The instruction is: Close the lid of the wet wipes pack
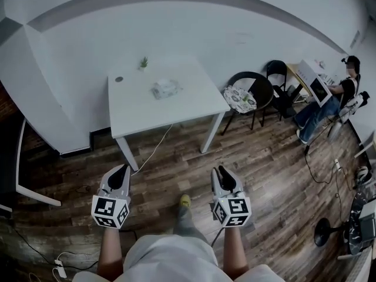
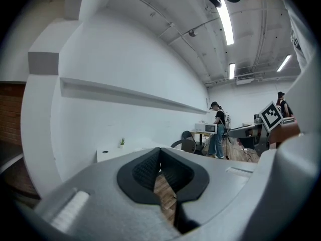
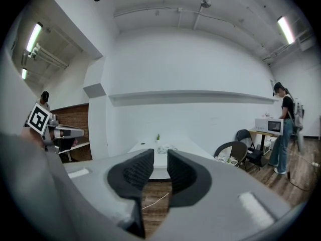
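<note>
The left gripper (image 1: 122, 170) has its dark ribbed jaws tip to tip with nothing between them. The right gripper (image 1: 222, 172) holds its jaws apart, also empty. Both hang over the wood floor, well short of the white square table (image 1: 135, 104). The pale, crinkly wet wipes pack (image 1: 165, 89) lies near that table's middle. I'd call this the approach: next comes reaching the table and bringing a jaw over the lid. The pack is too small to show how its lid stands.

White table (image 1: 135, 98) by the wall, small plant (image 1: 143, 62) on it, black chair (image 1: 262, 89) beside, wood floor (image 1: 276, 157)
</note>
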